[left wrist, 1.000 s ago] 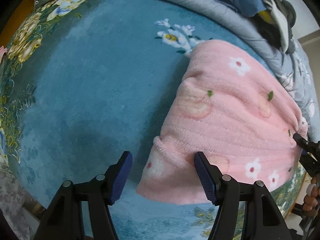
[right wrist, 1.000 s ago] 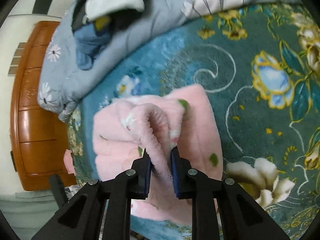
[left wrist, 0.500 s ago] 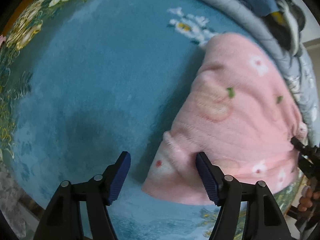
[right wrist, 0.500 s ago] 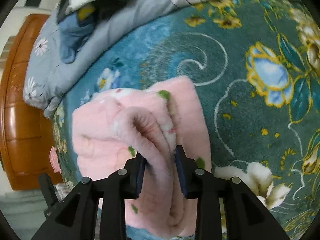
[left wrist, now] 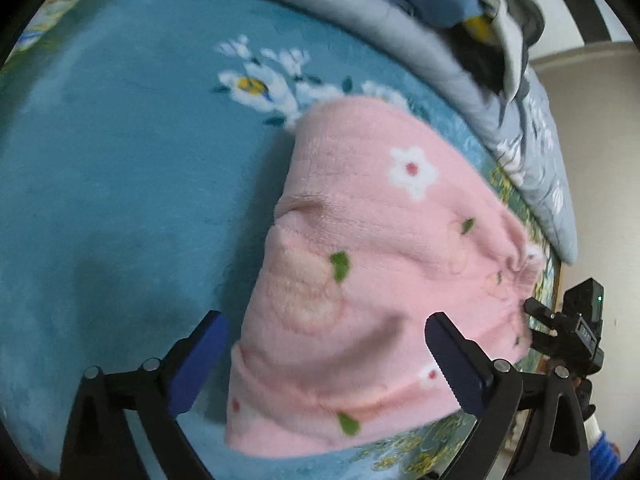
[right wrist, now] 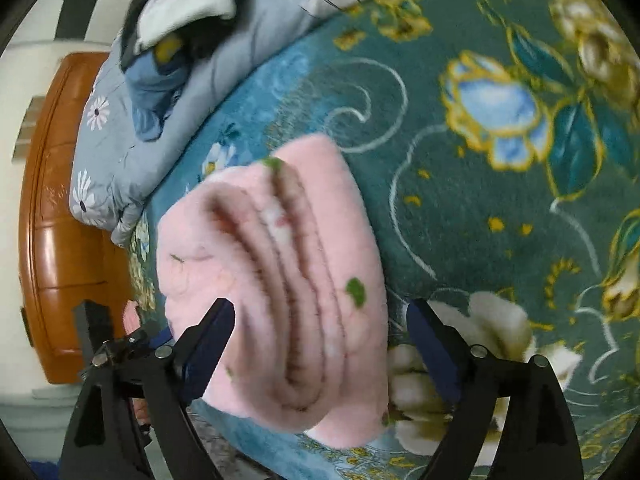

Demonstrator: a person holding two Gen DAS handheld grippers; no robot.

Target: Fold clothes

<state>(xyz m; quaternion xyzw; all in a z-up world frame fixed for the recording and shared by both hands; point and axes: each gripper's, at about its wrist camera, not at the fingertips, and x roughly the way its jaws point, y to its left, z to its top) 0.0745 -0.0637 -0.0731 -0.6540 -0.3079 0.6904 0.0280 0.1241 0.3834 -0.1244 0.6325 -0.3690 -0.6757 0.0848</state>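
A pink fleece garment (left wrist: 380, 248) with white flowers and green leaves lies folded on the blue floral blanket (left wrist: 120, 152). My left gripper (left wrist: 328, 360) hovers over its near edge. Its jaws are opening wide, the cloth lies between them and the pads do not press it. In the right wrist view the garment (right wrist: 280, 272) shows several soft ridges at its end. My right gripper (right wrist: 320, 350) straddles that end, jaws opening, with the blue pads (right wrist: 208, 348) clear of the fleece. The right gripper (left wrist: 560, 332) also shows at the garment's right end in the left wrist view.
A grey flowered quilt (left wrist: 532, 152) runs along the blanket's far side, with a heap of blue, black and white clothes (right wrist: 176, 24) on it. A brown wooden cabinet (right wrist: 60, 220) stands beyond the bed's edge. Teal blanket with large flowers (right wrist: 500, 120) spreads to the right.
The right gripper let go of the pinched fold of pink fleece and its jaws spread wide. The left jaws also widened and moved over the garment's near edge.
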